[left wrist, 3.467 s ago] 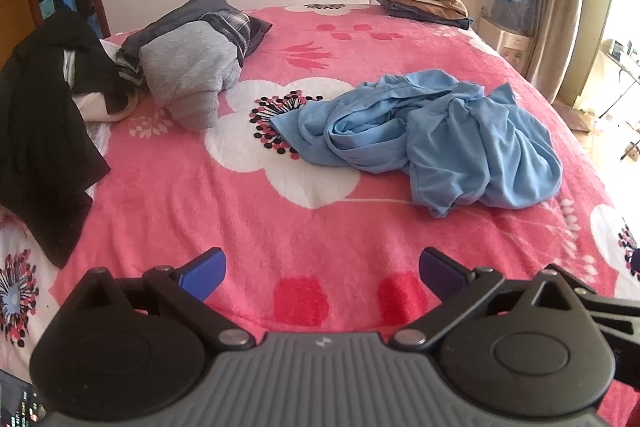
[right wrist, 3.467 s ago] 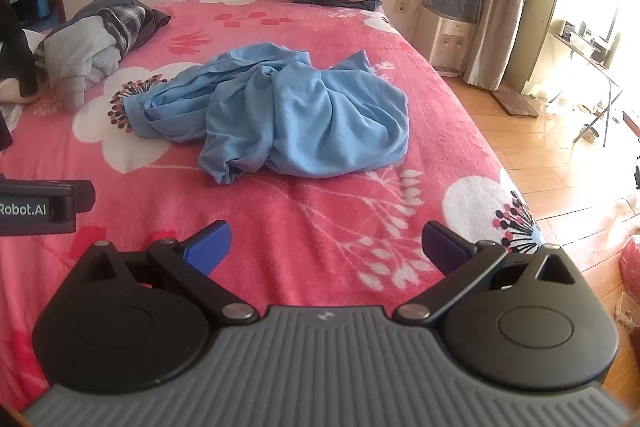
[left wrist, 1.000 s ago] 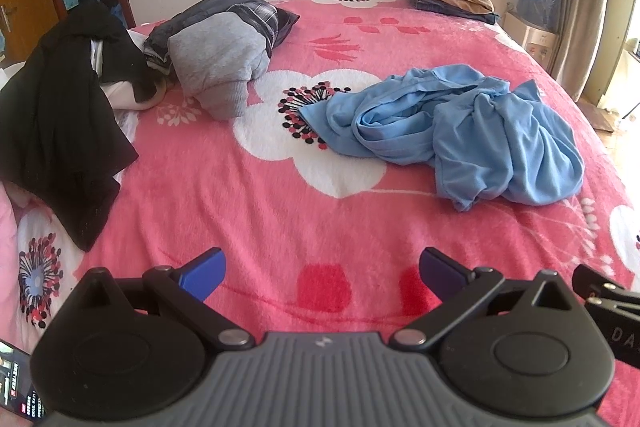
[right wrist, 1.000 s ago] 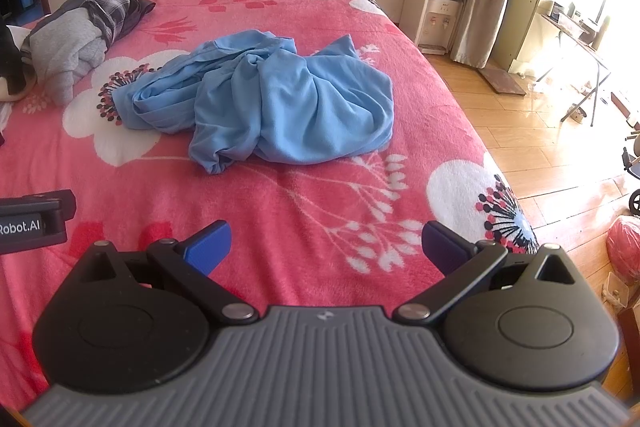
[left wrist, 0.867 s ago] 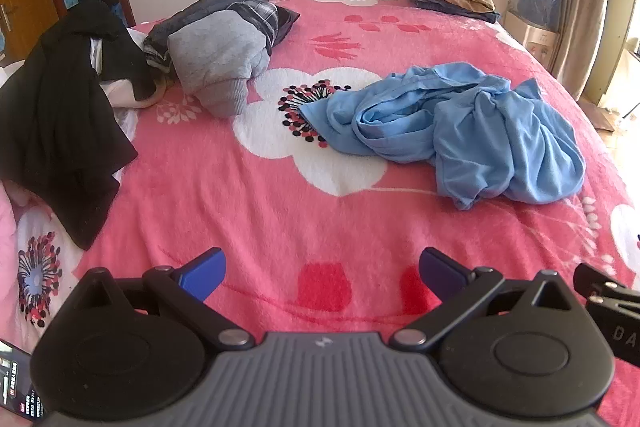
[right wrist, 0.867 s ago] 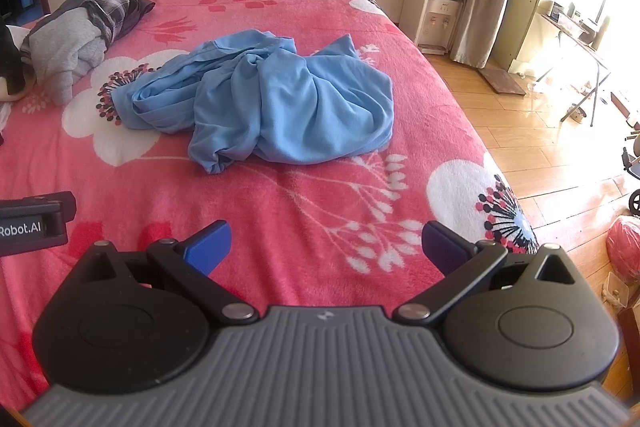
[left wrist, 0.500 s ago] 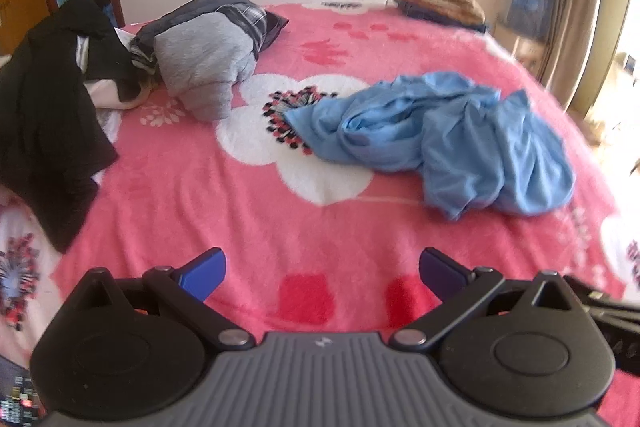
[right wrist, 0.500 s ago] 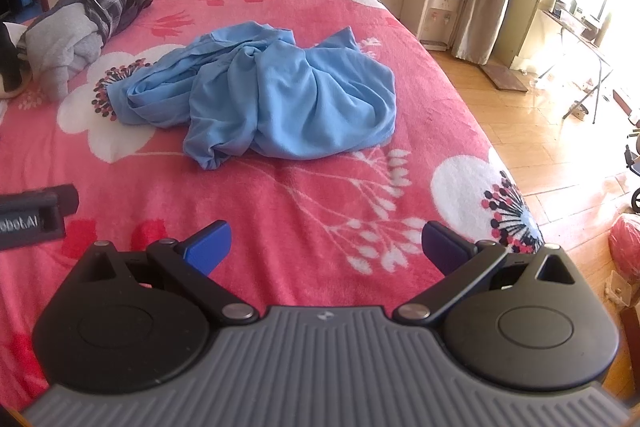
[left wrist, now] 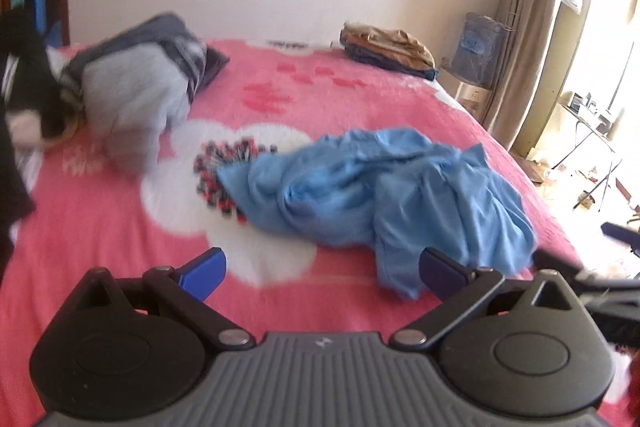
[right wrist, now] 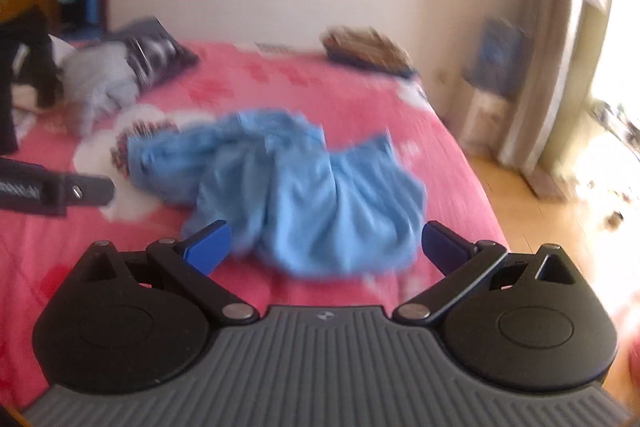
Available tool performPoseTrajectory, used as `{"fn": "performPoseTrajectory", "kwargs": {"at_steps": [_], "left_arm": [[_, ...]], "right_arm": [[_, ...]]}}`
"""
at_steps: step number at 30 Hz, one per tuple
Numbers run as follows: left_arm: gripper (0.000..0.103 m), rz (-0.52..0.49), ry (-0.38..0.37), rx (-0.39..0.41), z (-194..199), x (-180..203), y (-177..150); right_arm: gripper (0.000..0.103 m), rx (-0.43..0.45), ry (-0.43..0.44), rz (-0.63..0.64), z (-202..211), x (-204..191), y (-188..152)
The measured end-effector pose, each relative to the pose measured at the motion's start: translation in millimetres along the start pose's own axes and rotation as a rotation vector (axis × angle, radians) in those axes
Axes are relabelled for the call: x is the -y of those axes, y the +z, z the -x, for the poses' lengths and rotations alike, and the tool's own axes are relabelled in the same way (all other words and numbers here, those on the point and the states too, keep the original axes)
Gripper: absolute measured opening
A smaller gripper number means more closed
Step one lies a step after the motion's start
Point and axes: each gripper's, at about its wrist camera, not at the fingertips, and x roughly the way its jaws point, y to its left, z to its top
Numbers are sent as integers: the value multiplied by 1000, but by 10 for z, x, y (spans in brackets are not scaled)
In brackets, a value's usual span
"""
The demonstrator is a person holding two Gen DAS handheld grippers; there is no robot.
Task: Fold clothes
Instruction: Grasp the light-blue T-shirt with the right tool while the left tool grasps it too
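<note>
A bed (left wrist: 120, 235) covered by a pink blanket with white flowers is seen filling both views, which are blurred. A crumpled light blue garment (left wrist: 380, 195) is spread near the middle of the bed, ahead of both grippers. A grey and dark pile of clothes (left wrist: 140, 95) is found toward the far left, and a folded brown stack (left wrist: 384, 47) at the far edge. The left gripper (left wrist: 320, 269) is held above the blanket with its fingers wide and empty. The right gripper (right wrist: 324, 243) is likewise held with fingers wide, nothing between them.
</note>
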Motion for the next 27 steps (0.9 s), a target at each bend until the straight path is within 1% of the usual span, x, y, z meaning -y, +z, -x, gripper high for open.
{"fn": "performPoseTrajectory", "kwargs": {"at_steps": [3, 5, 6, 7, 8, 10, 11, 12, 14, 15, 17, 18, 19, 20, 22, 23, 24, 25, 27], "left_arm": [[98, -61, 27, 49, -206, -19, 143], [89, -92, 32, 67, -343, -33, 236], [87, -109, 34, 72, -415, -29, 276], [82, -125, 36, 76, -486, -20, 311], [76, -144, 36, 78, -555, -7, 336], [69, -185, 35, 70, -703, 27, 376], [62, -206, 36, 61, -772, 44, 374], [57, -223, 38, 52, -842, 63, 374], [43, -256, 40, 22, -980, 102, 357], [39, -268, 41, 5, -1043, 119, 344], [22, -275, 42, -21, -1139, 130, 318], [17, -268, 41, -29, -1172, 123, 304], [9, -257, 39, -31, -1199, 114, 295], [7, -248, 39, -27, -1203, 109, 288], [3, -235, 41, -5, -1167, 101, 277], [3, -230, 38, 11, -1120, 95, 281], [3, -226, 34, 28, -1066, 88, 288], [3, -224, 33, 43, -1003, 78, 293], [2, -227, 30, 76, -835, 45, 309]], "right_arm": [[102, 96, 49, 22, -169, 105, 200], [102, 72, 75, 26, -374, 98, 272], [102, 61, 87, 28, -477, 94, 308], [102, 49, 100, 30, -580, 91, 344], [102, 37, 113, 32, -683, 87, 380], [102, 14, 138, 37, -889, 80, 452], [101, 2, 151, 39, -992, 76, 488], [101, -10, 163, 41, -1095, 72, 524], [100, -33, 189, 45, -1301, 65, 596], [98, -45, 201, 47, -1404, 61, 632], [93, -69, 227, 50, -1609, 54, 701], [84, -106, 237, 25, -1705, 56, 696], [71, -143, 246, -1, -1800, 59, 690], [64, -174, 246, -29, -1867, 75, 682], [44, -197, 266, -75, -1897, 110, 652], [39, -208, 276, -98, -1911, 127, 637], [25, -219, 286, -120, -1923, 143, 623], [15, -210, 292, -120, -1871, 139, 623], [11, -174, 315, -105, -1714, 104, 629]]}}
